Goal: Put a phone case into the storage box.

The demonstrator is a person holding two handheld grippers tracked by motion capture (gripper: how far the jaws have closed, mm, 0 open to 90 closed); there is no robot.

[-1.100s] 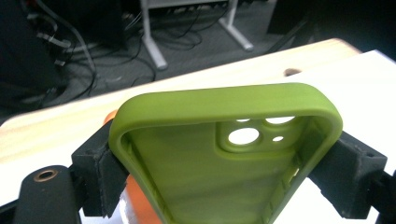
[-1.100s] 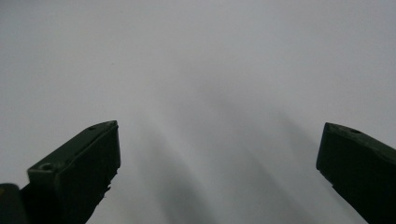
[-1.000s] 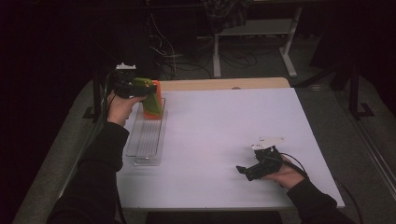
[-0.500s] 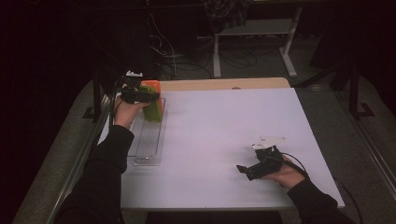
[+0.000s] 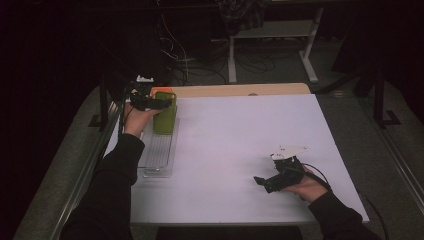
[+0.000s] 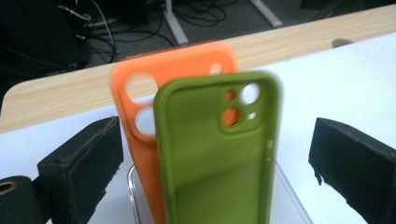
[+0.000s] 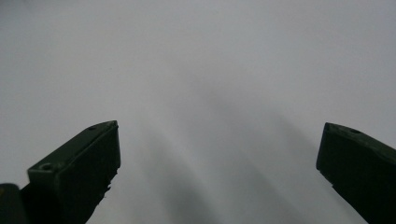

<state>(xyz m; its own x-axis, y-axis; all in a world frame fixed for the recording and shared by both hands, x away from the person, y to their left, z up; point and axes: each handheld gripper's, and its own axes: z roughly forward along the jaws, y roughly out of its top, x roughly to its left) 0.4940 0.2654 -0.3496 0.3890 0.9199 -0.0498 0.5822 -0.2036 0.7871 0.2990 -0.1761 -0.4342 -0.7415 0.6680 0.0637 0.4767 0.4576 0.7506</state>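
A green phone case (image 6: 217,154) stands upright in a clear slotted rack (image 5: 157,155) at the table's left side. An orange phone case (image 6: 140,116) stands just behind it. My left gripper (image 6: 215,140) is open, one jaw on each side of the two cases and well apart from them. From the high view the left gripper (image 5: 150,102) hovers at the top of the green case (image 5: 164,117), with the orange case (image 5: 159,91) peeking out behind. My right gripper (image 5: 262,181) rests low at the table's front right, open, with bare white table between its jaws (image 7: 217,135).
The white table top (image 5: 240,135) is bordered at the back by a wooden strip (image 5: 240,90). Most slots of the rack toward the person hold nothing. Cables and a stand's legs (image 5: 270,50) lie on the dark floor beyond.
The left hand and gripper have shifted a little right and toward the person, closing in on the green case. The right gripper has stayed still.
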